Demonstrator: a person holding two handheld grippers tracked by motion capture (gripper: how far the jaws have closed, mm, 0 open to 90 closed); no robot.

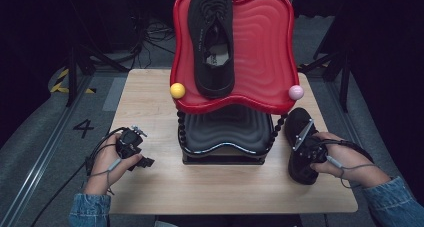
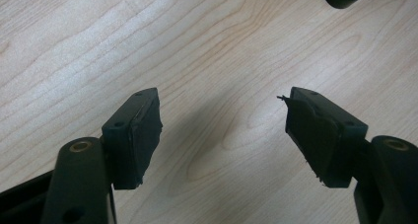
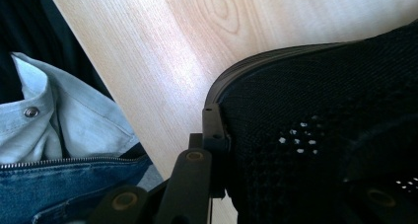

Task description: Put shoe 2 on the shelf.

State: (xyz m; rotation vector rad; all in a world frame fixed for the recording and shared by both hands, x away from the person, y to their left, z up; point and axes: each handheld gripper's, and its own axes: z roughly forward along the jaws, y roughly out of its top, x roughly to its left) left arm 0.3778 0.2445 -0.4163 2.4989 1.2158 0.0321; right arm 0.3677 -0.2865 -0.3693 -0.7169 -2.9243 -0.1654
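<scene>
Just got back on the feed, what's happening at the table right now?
The right gripper is clamped on a black shoe lying on the table, right of the two-tier rack. Its mate already sits on the red top tray. The left gripper rests open over bare wood, holding nothing.

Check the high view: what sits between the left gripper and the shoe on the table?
The black lower tier of the two-tier tray stand, under its red upper tray, sits between the left gripper and the black shoe, which the right gripper clamps.
</scene>
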